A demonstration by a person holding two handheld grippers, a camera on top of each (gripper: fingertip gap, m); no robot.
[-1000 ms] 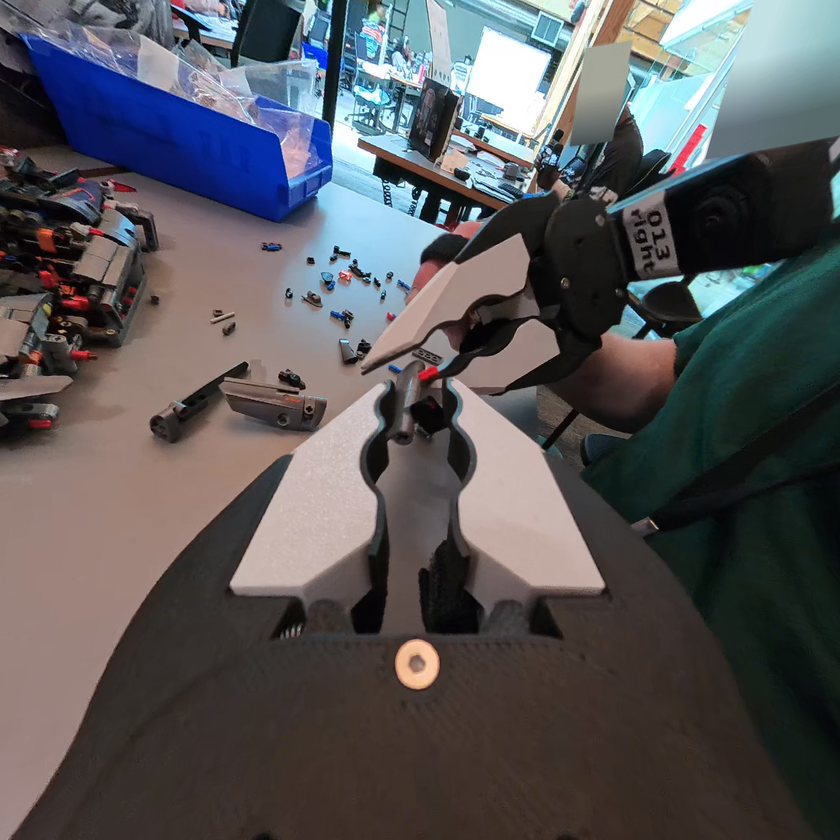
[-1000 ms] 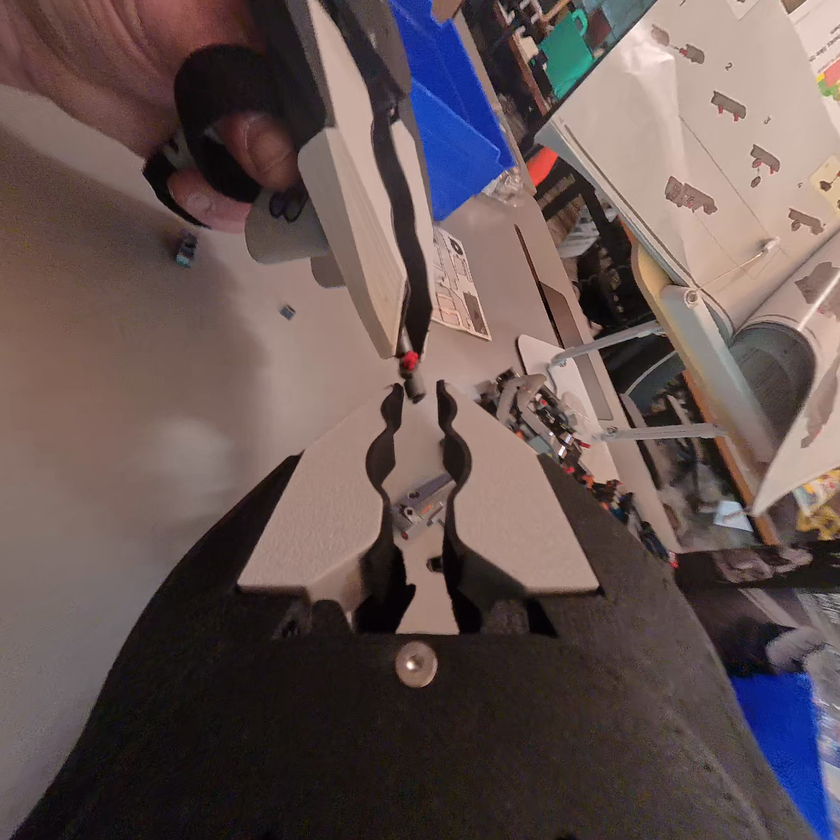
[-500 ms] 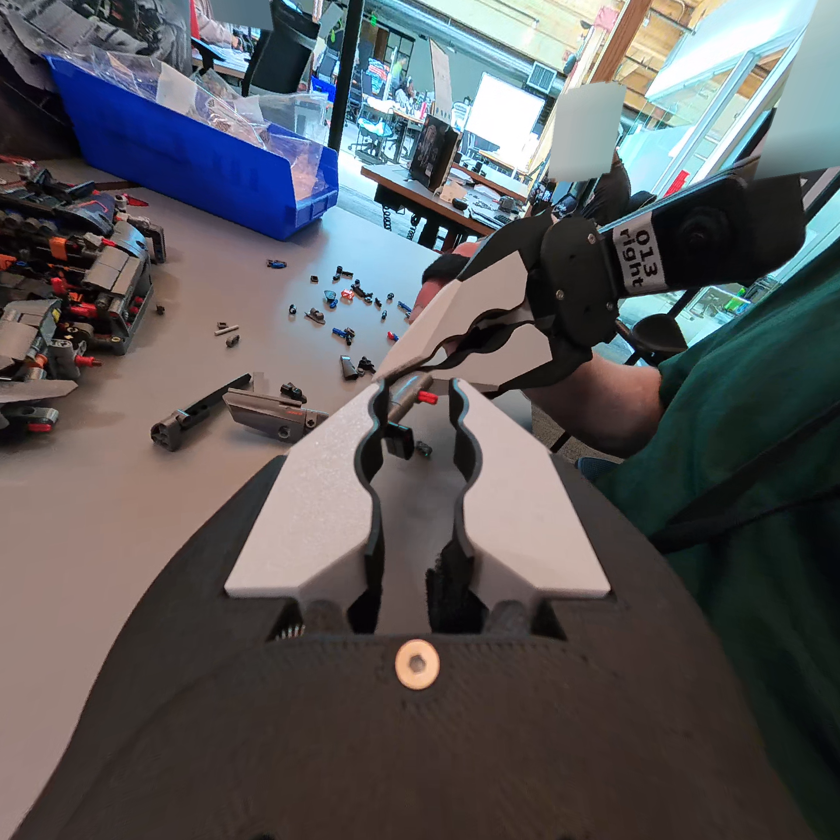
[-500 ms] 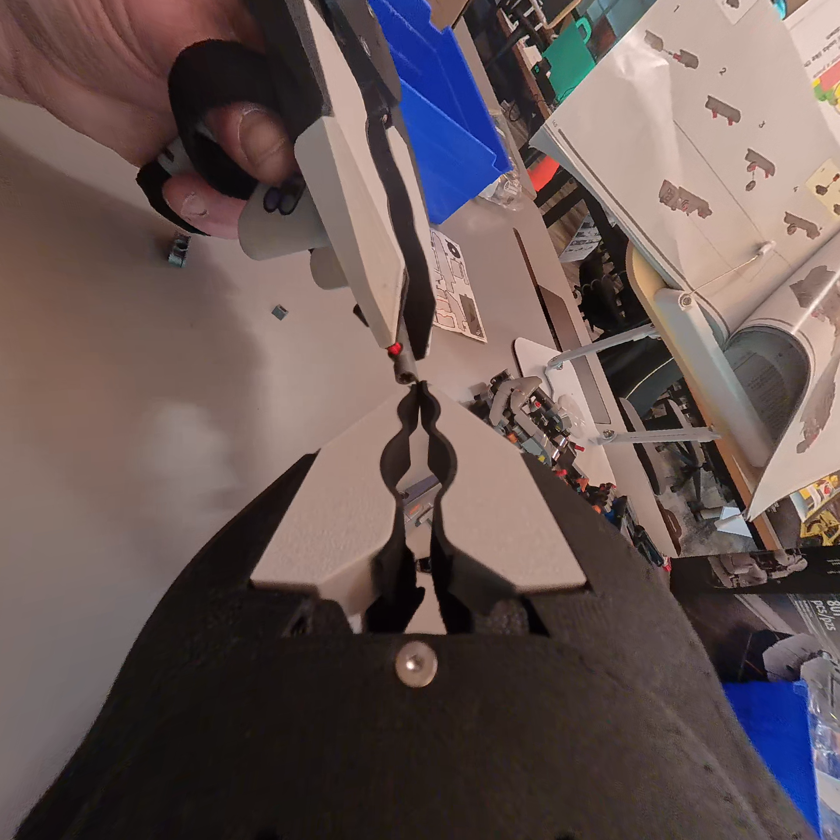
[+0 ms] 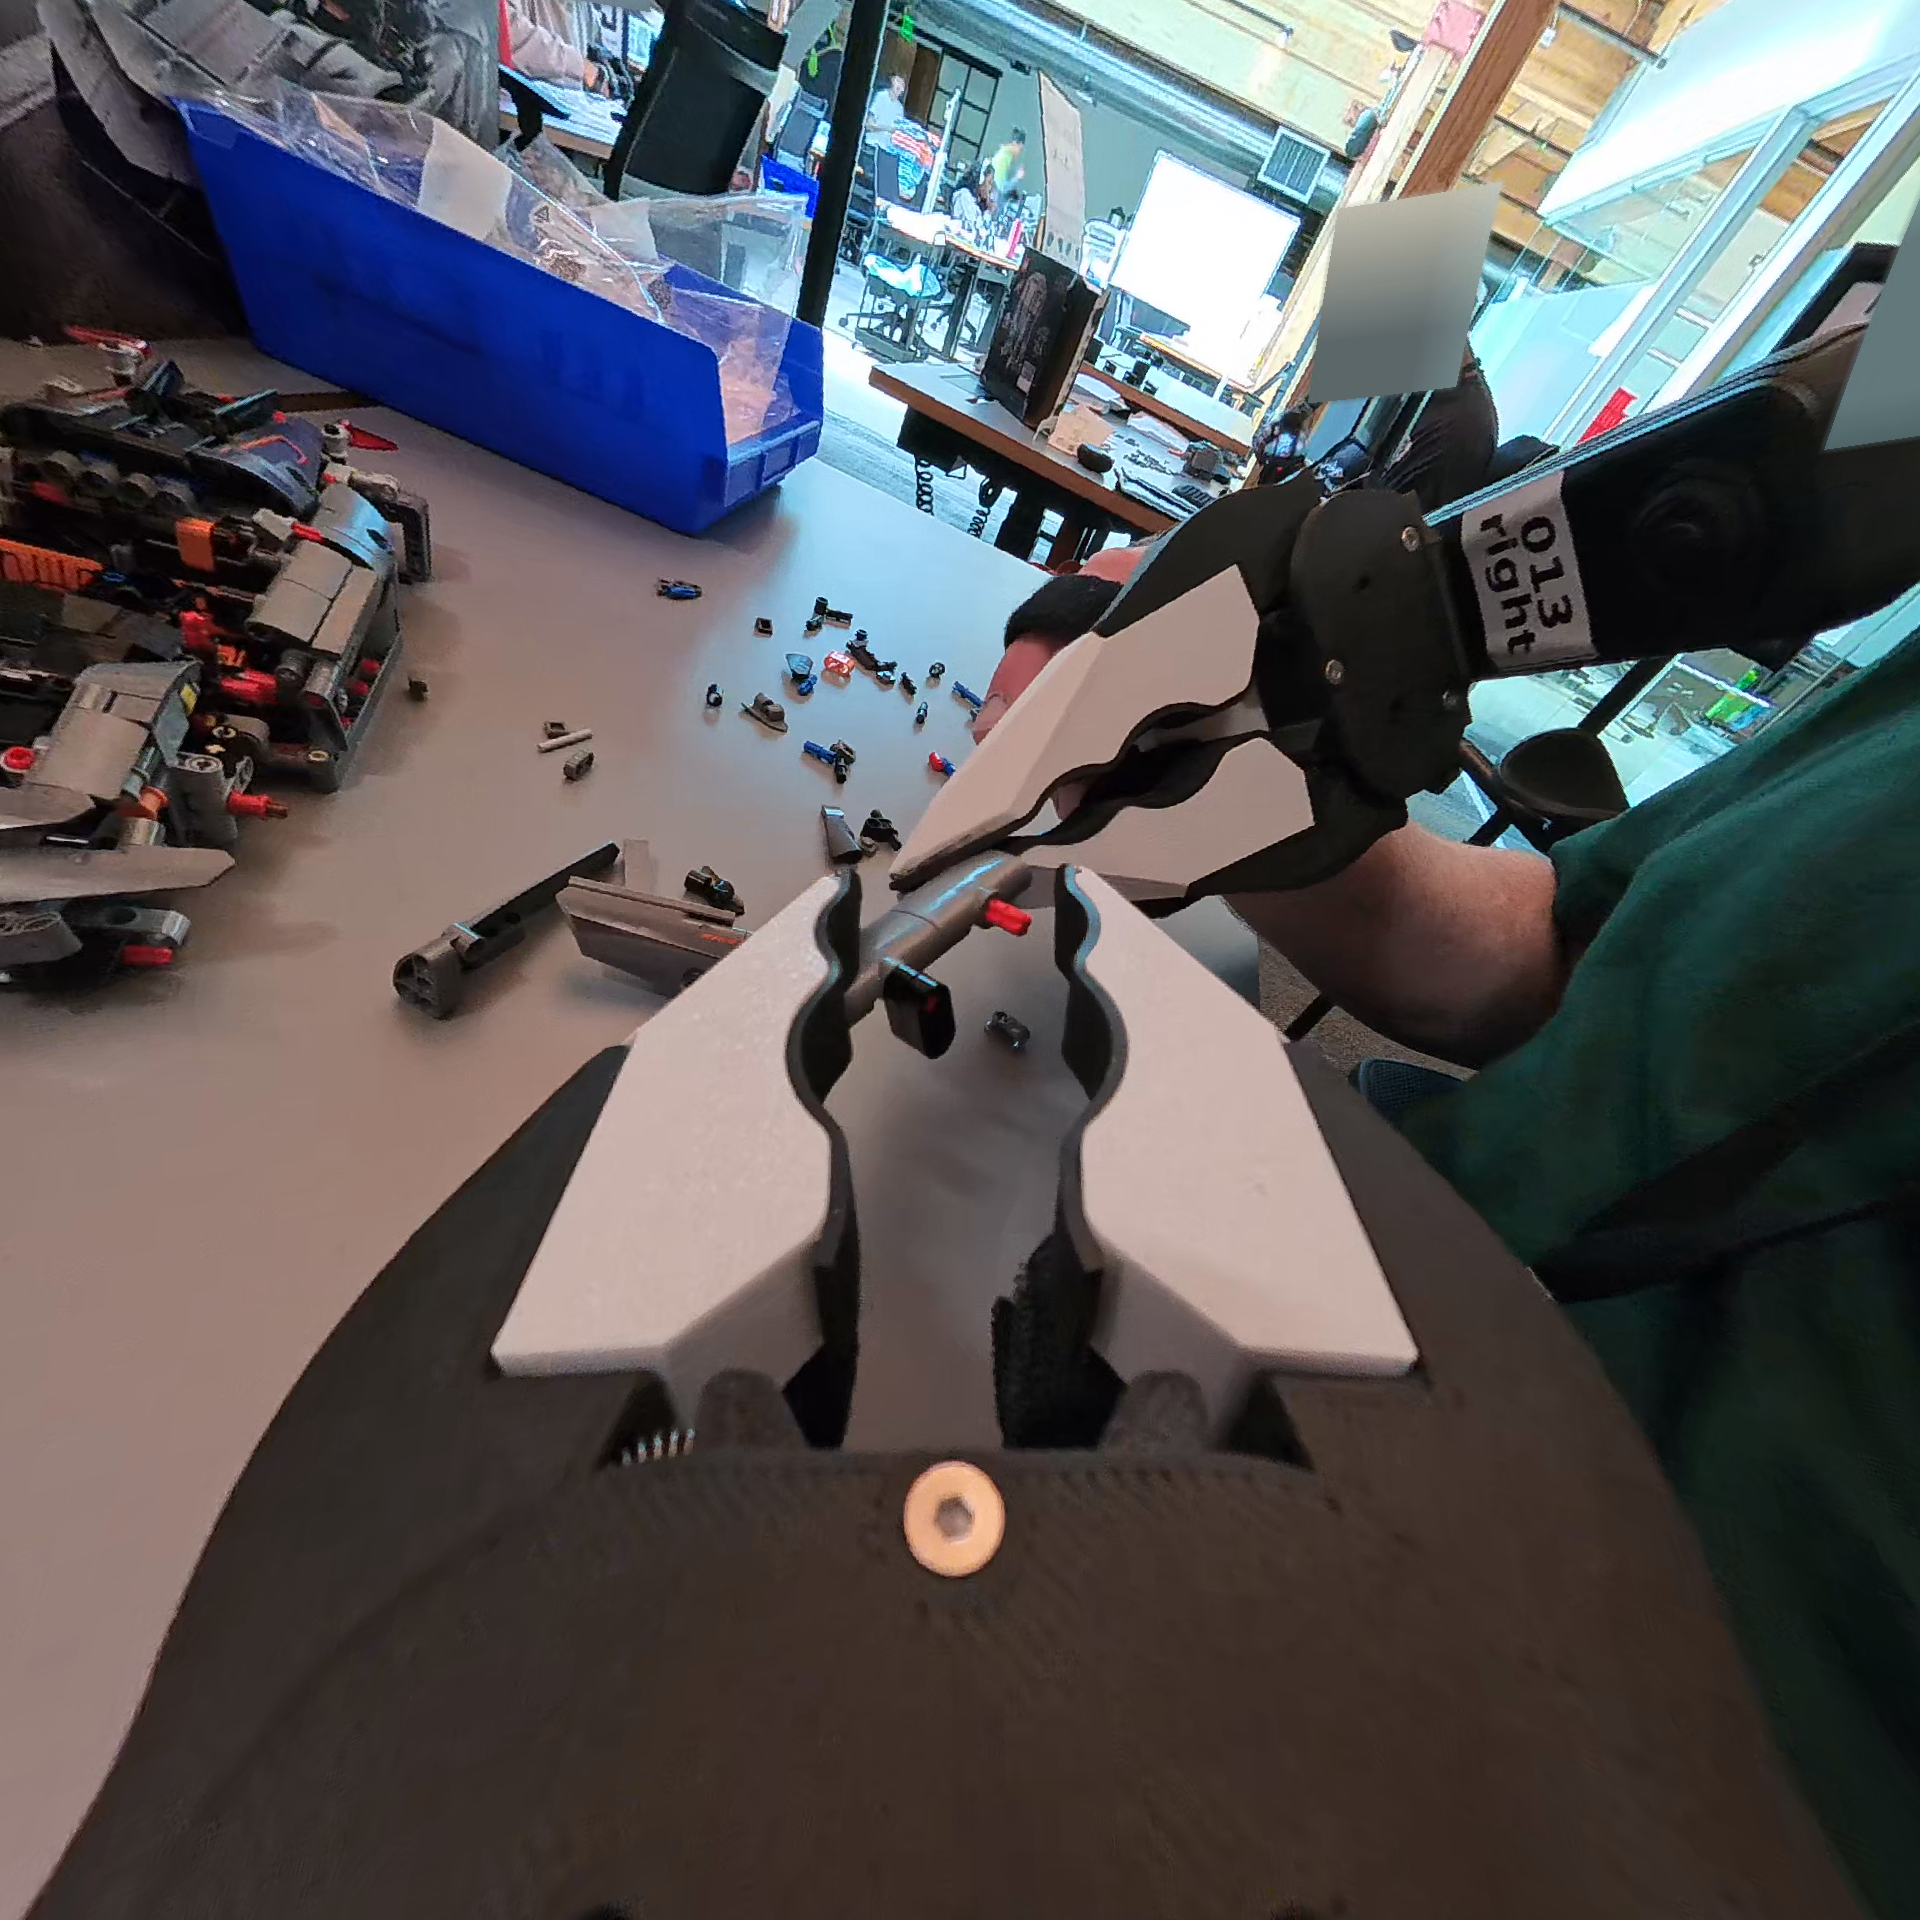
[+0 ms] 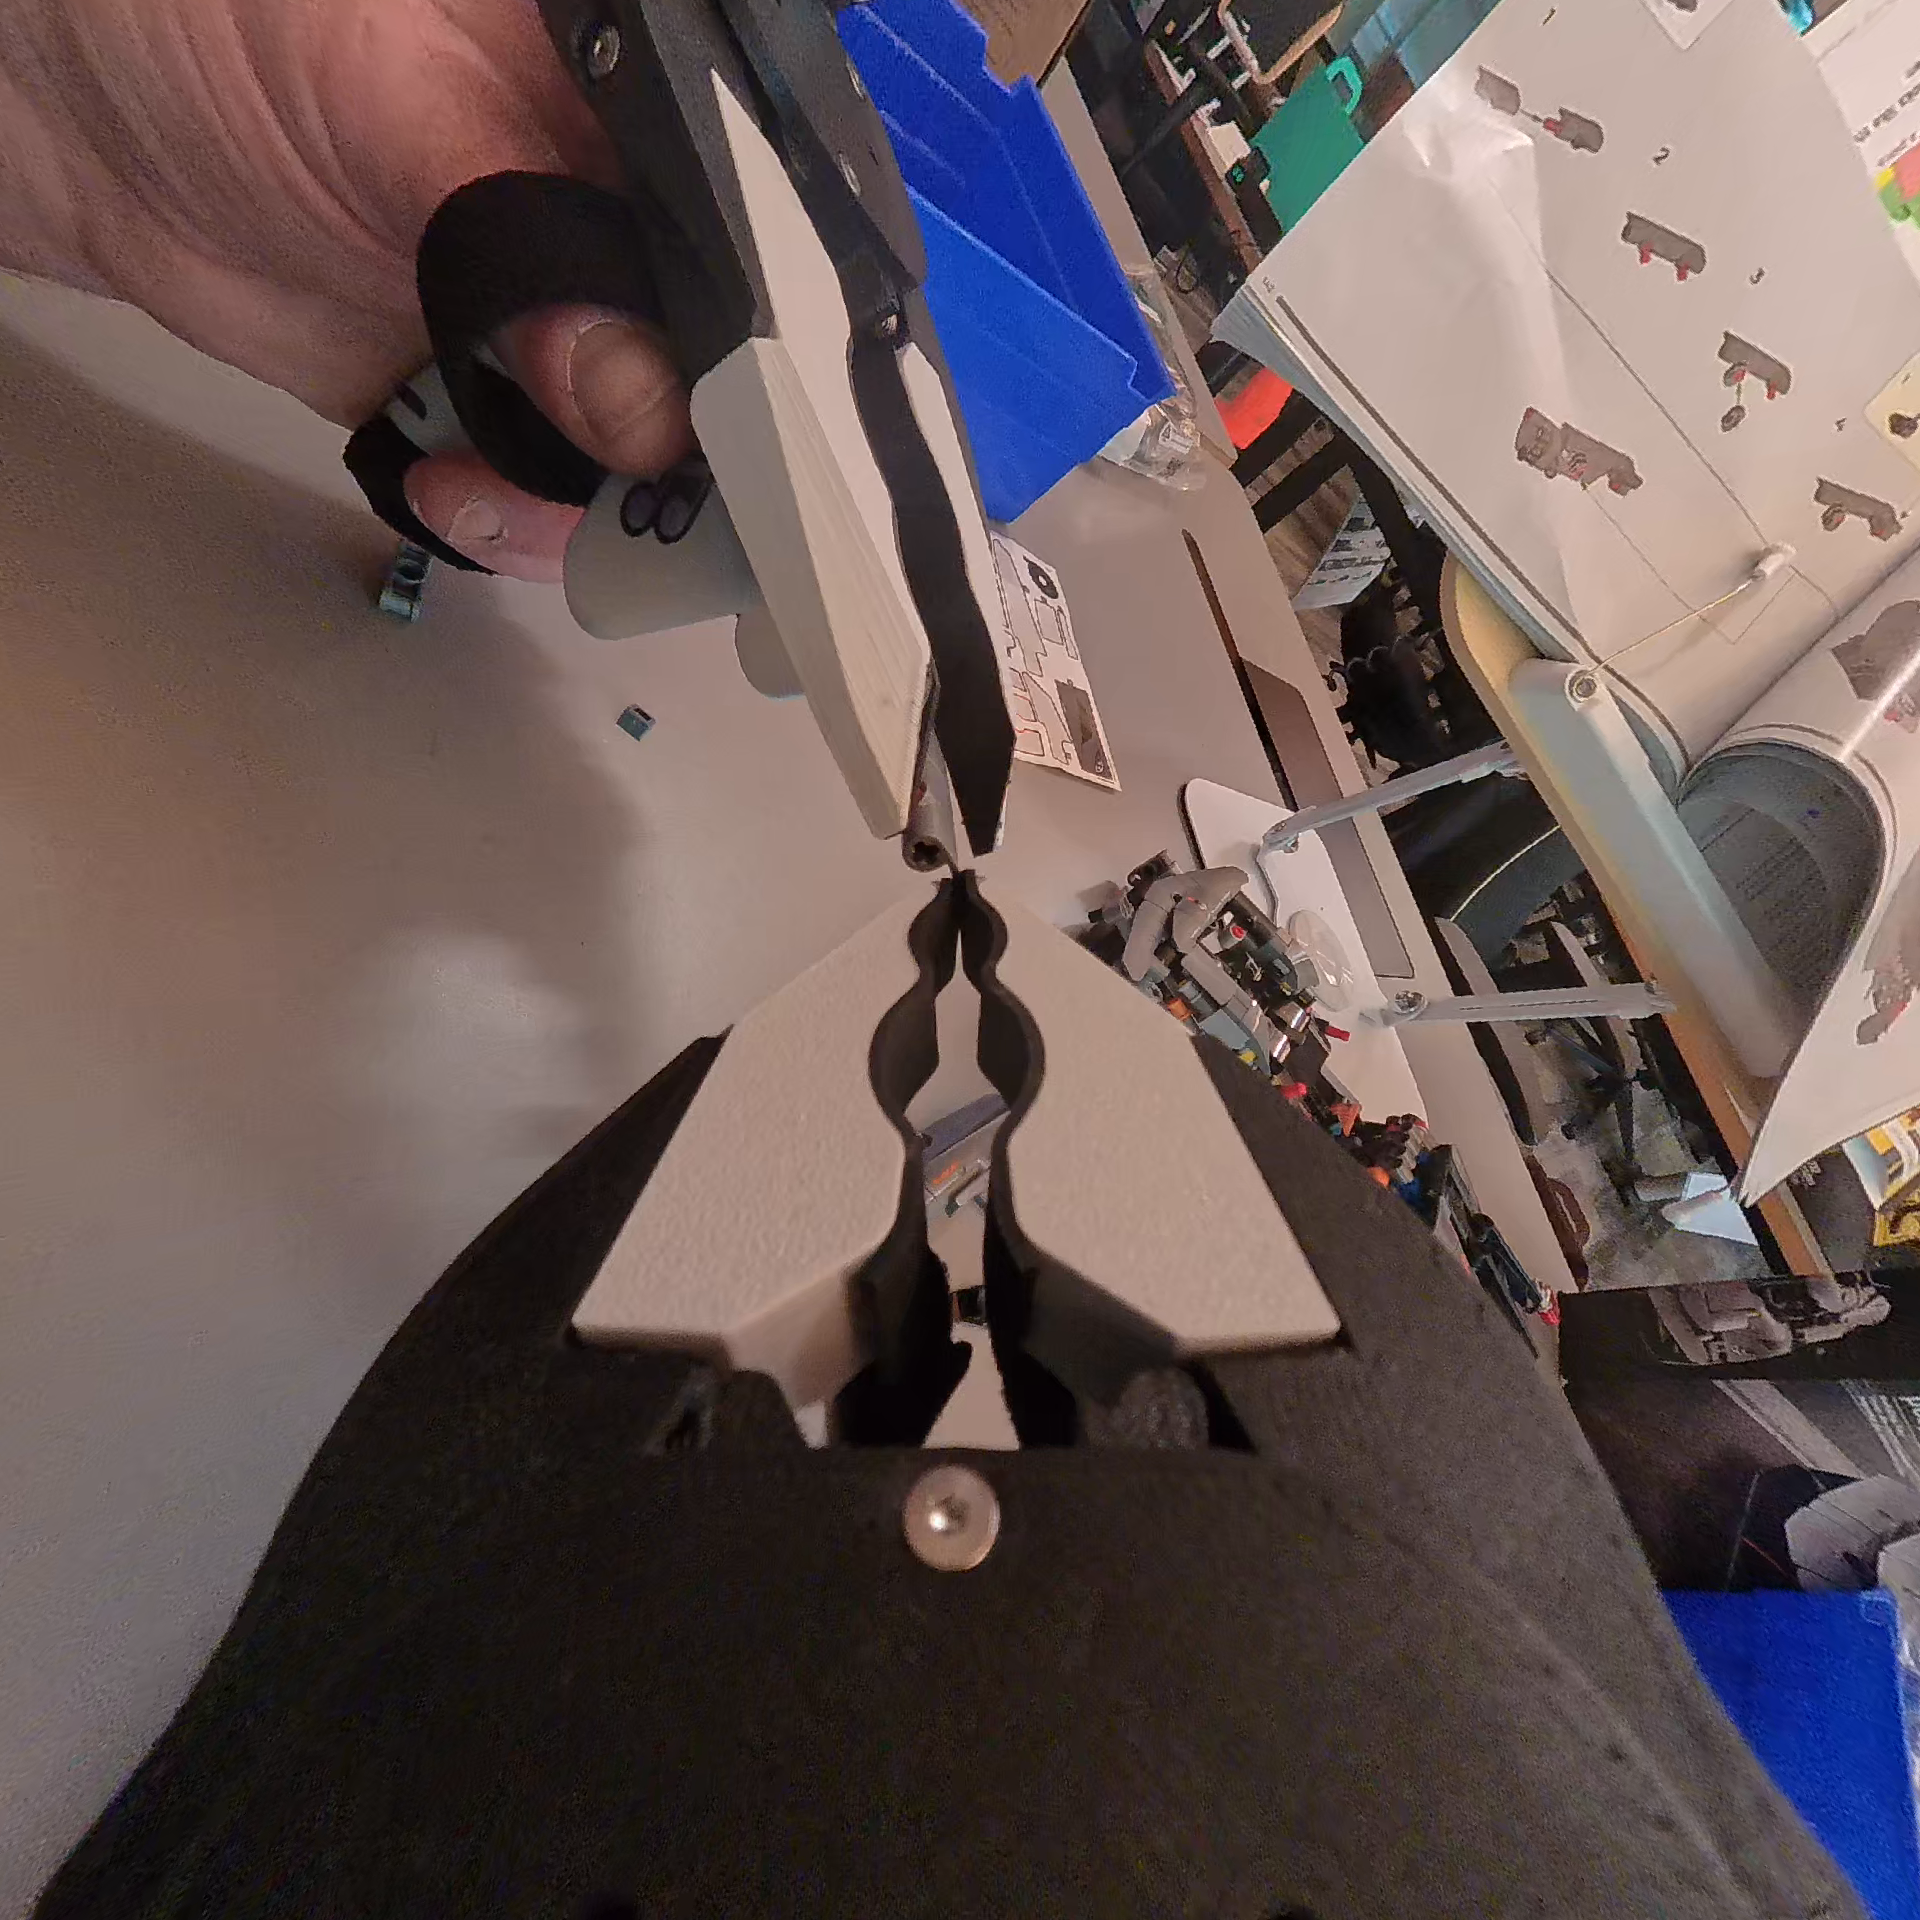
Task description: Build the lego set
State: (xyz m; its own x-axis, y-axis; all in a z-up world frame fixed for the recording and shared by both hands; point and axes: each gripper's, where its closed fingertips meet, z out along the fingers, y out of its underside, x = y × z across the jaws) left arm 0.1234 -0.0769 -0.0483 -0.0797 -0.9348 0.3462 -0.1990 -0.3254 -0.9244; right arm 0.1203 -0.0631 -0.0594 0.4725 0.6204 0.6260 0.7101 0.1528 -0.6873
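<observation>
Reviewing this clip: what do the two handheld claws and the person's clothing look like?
Both the left claw and right claw have rough black printed bodies, pale grey wedge-shaped fingers with wavy black inner pads, and a silver screw at the base. The right one carries a white label. The person wears a dark green shirt and black finger straps.

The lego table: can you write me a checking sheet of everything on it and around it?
Surface: grey table, flat.
Job's things: grey rod with a red pin, held in the air; part-built model standing on the table.
Clutter: loose small pieces scattered mid-table; blue bin holding clear bags.
Grippers: left gripper open, rod against one finger; right gripper pinched shut on the rod.
Cables: nothing seen on the table.
Surroundings: open instruction booklet on a stand; person in green shirt.
</observation>
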